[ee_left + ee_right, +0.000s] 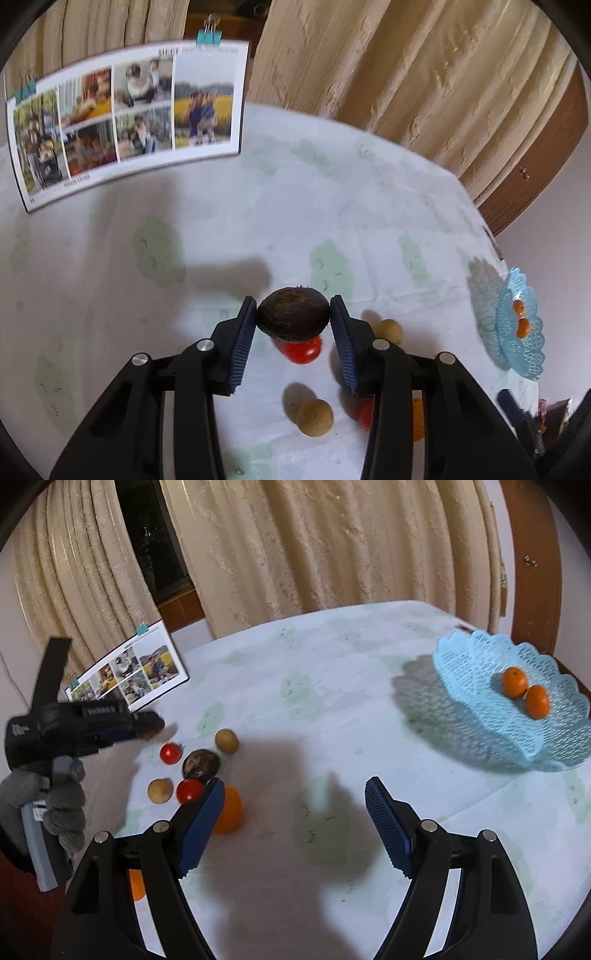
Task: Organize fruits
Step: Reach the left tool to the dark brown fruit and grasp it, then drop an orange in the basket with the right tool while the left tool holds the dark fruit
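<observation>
My left gripper [293, 314] is shut on a dark brown round fruit [293, 314] and holds it above the table. Below it lie a red tomato [301, 350], two tan fruits [315, 417] [389, 330] and another red tomato [365, 411] partly hidden by the right finger. My right gripper [294, 805] is open and empty above the cloth. In its view the left gripper [147, 727] holds its fruit above a cluster: two tomatoes [170, 753] [189, 791], a second dark fruit [201, 764], tan fruits [226, 740] [160, 791], an orange [229, 810]. A blue basket [480, 716] holds two oranges [514, 682].
A photo calendar [122, 122] stands at the table's far left, clipped with teal clips. Beige curtains [314, 542] hang behind the table. A wooden cabinet [535, 155] is at the right. The basket also shows in the left wrist view [532, 354] at the right edge. Another orange [136, 884] lies near the table's front edge.
</observation>
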A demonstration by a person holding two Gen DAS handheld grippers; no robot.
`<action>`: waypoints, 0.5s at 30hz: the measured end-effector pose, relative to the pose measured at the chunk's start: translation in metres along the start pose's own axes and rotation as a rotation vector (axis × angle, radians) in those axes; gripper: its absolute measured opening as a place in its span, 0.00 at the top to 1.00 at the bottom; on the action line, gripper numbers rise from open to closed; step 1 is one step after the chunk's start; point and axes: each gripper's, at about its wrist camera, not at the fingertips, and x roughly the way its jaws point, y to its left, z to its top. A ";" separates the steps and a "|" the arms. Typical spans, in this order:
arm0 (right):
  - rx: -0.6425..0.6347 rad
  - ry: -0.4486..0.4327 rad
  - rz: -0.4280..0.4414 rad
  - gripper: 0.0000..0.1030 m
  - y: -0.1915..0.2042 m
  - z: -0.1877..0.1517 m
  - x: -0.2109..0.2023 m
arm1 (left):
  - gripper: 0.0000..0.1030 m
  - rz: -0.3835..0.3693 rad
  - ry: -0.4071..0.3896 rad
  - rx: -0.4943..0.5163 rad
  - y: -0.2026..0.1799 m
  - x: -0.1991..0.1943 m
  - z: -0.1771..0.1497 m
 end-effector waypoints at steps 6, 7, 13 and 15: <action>-0.032 0.058 0.052 0.23 0.015 -0.005 0.016 | 0.60 -0.007 -0.084 0.011 -0.009 -0.035 0.006; -0.038 0.065 0.057 0.23 0.017 -0.006 0.018 | 0.60 -0.009 -0.100 0.015 -0.010 -0.042 0.006; -0.072 0.115 0.096 0.23 0.034 -0.006 0.034 | 0.60 -0.027 -0.171 0.038 -0.019 -0.073 0.007; -0.089 0.126 0.104 0.23 0.040 -0.006 0.038 | 0.60 -0.028 -0.195 0.047 -0.022 -0.082 0.006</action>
